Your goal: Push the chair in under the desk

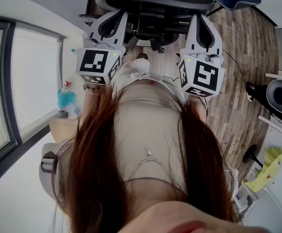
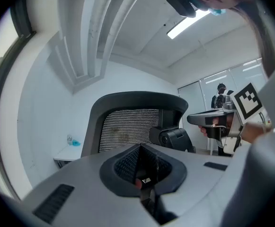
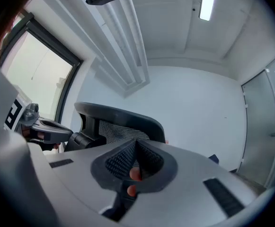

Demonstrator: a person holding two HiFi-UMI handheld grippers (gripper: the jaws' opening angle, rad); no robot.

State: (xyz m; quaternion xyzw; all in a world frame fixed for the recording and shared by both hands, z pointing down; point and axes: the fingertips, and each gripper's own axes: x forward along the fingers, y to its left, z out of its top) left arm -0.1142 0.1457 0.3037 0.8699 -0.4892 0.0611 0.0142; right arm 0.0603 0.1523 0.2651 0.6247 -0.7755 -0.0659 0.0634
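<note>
Head view: wood plank floor [image 1: 242, 57] from 12 to 4 o'clock, a tall window [image 1: 29, 91] at 9 o'clock. The person's hair and torso fill the centre and 6 o'clock. The black chair [image 1: 153, 6] stands at 12 o'clock. The left gripper [image 1: 112, 23] at 11 o'clock and the right gripper [image 1: 204, 30] at 1 o'clock are held side by side, both aimed at the chair's back; whether they touch it I cannot tell.

Left gripper view: white walls, ceiling light [image 2: 187, 25] at 1 o'clock. Jaws pressed together, nothing between them. The chair's mesh back sits just ahead, centre; the right gripper shows at 3 o'clock.

Right gripper view: window at 10 o'clock, ceiling lamp at 12. Jaws together, empty, held level. The chair back is at centre-left, the left gripper at 9 o'clock.
</note>
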